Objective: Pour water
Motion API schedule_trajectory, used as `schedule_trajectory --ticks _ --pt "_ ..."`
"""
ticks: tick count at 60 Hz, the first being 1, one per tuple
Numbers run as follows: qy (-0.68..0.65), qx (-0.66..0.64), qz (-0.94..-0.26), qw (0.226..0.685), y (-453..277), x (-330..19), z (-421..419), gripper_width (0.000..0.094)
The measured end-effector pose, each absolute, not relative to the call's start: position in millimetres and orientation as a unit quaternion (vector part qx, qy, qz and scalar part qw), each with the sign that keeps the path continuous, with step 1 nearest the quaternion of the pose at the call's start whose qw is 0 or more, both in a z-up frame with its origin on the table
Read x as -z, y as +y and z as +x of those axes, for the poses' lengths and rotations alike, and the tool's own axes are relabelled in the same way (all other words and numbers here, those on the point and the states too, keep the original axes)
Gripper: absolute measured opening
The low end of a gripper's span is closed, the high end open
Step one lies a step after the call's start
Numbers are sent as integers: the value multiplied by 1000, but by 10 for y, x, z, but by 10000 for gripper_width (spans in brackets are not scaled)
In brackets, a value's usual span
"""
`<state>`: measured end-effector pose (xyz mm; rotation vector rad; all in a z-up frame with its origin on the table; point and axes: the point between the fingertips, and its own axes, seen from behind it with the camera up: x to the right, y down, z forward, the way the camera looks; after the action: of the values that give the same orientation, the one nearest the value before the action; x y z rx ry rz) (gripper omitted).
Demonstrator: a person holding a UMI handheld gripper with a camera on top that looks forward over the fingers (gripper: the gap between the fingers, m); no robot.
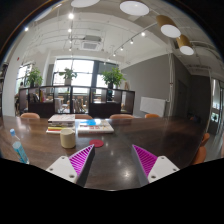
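Dark, glossy table (115,140) lay under the gripper (114,160), whose fingers were spread with nothing between them.

Magenta ribbed pads (83,155) lined the white fingers. Ahead and left of them stood a pale cylindrical cup (68,137); further left, a slim blue-capped clear plastic bottle (18,146). Flat books (95,126) lay beyond, with leafy potted plants (113,76) at the windows.

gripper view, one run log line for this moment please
fingers: open, empty | pale yellow cup: on dark wooden table, ahead of fingers | blue-capped bottle: beside cup | pour: not begun
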<state>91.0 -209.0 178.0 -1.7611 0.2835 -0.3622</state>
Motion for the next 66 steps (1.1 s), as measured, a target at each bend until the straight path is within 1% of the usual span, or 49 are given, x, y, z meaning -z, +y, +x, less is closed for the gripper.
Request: schedule_trajectory --ticks 9,13,19,26,31,36,43,48,59,64,66 --pt "100 156 -775 604 -2081 -1645 698 751" --pt "90 144 -776 607 -2056 -1525 410 751" --pt "69 107 -782 610 -1983 -1304 -210 751" --pt "29 56 -784 618 -1994 -1146 -994 753" --pt "-1 23 -779 627 -1993 -1070 -1518 753" --pt "-19 -14 -768 640 -1997 -1084 -2028 751" --pt "-36 -69 -763 641 -1870 -1039 -2621 746" --pt "-48 -80 -765 637 -1689 -986 -2846 753" --pt "-59 -65 -772 629 -1200 -819 -3083 754" --pt "-67 -55 -773 628 -974 -802 -3128 750" --pt "-69 -54 -774 627 -943 -739 -3179 753"
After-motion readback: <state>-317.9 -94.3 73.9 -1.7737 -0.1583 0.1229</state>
